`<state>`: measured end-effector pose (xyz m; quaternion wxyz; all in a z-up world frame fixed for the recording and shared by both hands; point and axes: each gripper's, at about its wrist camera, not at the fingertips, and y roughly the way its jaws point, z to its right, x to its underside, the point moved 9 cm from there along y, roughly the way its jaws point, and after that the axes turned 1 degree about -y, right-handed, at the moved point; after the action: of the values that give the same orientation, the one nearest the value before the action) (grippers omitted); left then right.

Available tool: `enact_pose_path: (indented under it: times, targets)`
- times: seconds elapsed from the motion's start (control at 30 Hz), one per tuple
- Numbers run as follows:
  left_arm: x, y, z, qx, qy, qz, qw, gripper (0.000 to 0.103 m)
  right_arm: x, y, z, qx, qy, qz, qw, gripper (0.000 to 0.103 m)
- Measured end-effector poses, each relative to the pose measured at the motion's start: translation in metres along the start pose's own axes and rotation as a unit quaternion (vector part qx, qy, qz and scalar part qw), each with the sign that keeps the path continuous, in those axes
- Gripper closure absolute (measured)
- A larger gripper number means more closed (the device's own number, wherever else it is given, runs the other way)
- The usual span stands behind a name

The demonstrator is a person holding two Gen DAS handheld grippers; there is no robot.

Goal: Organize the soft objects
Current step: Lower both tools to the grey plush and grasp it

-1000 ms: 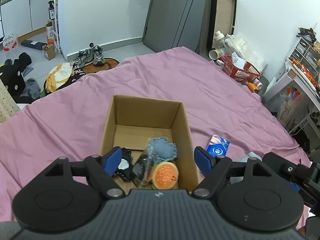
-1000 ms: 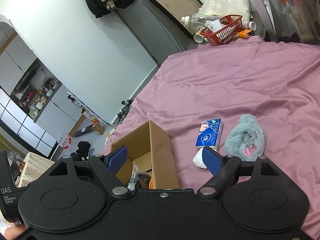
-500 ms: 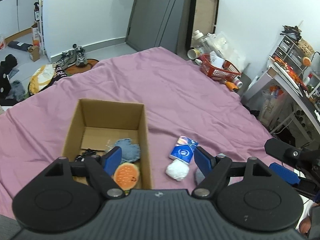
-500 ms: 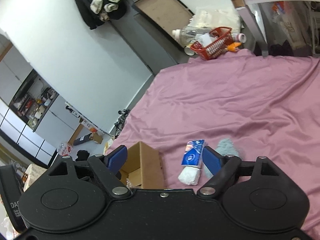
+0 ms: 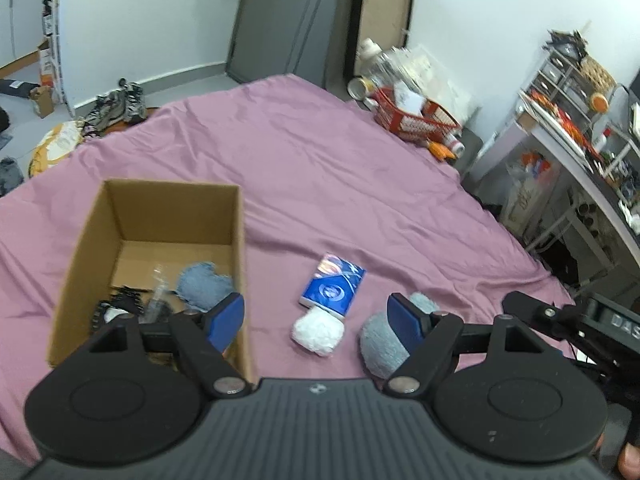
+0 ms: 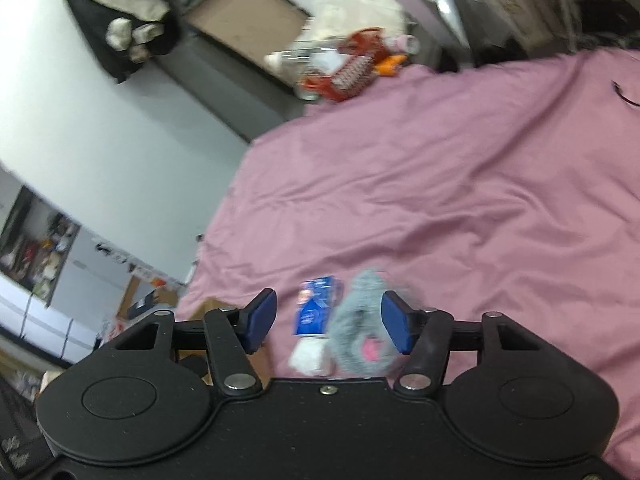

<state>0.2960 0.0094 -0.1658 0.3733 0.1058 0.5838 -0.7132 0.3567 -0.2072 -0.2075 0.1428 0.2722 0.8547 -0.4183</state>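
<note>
Pink sheet (image 5: 320, 168) covers the bed, and on it stands an open cardboard box (image 5: 240, 248), seen to the left in the left wrist view. Inside the box lie a blue-grey fuzzy item (image 5: 202, 286), a clear plastic piece and something black with a spiky edge (image 5: 120, 304); the rest of its floor is hidden by the claw.

Just right of the box, on the sheet, three soft things lie close together: a blue tissue pack (image 5: 333, 284), a white fluffy ball (image 5: 318, 330) touching the pack's near end, and a grey plush toy (image 5: 384, 344) beside them.

In the left wrist view the left claw (image 5: 316, 316) hangs above these things with its blue pads spread wide and nothing pressed between them; the white ball shows in the gap, lying on the sheet below.

The right wrist view is blurred. There the right claw (image 6: 328, 320) hovers over the same group, its jaws closing. The tissue pack (image 6: 316, 310), the white ball (image 6: 310, 358) and the grey plush toy (image 6: 358, 334), with a pink patch on it, show between the pads, but the pads do not press on any of them.

A red basket (image 5: 416, 120) sits off the far right corner of the bed.
</note>
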Motion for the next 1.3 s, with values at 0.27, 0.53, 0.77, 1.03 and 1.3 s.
enact_pose_path:
  times: [0.27,0.53,0.77,1.03,1.3]
  targets:
    - [0.014,0.033,0.027,0.023,0.015,-0.023,0.9994,0.035,0.010,0.026,0.022,0.001,0.033,-0.036,0.999,0.050]
    - [0.028,0.068,0.050,0.038,0.012,-0.055,0.9977,0.046,0.016,0.047,0.045,-0.003,0.096,-0.063,0.993,0.059]
    - [0.039,0.097,0.057,0.040,-0.003,-0.085,0.9956,0.058,0.022,0.064,0.058,-0.003,0.140,-0.085,0.987,0.065]
    - [0.048,0.120,0.060,0.037,-0.020,-0.107,0.9934,0.069,0.028,0.077,0.061,0.002,0.144,-0.100,0.985,0.070]
    - [0.049,0.129,0.060,0.029,-0.029,-0.105,0.9936,0.077,0.035,0.087,0.058,0.002,0.135,-0.111,0.985,0.077]
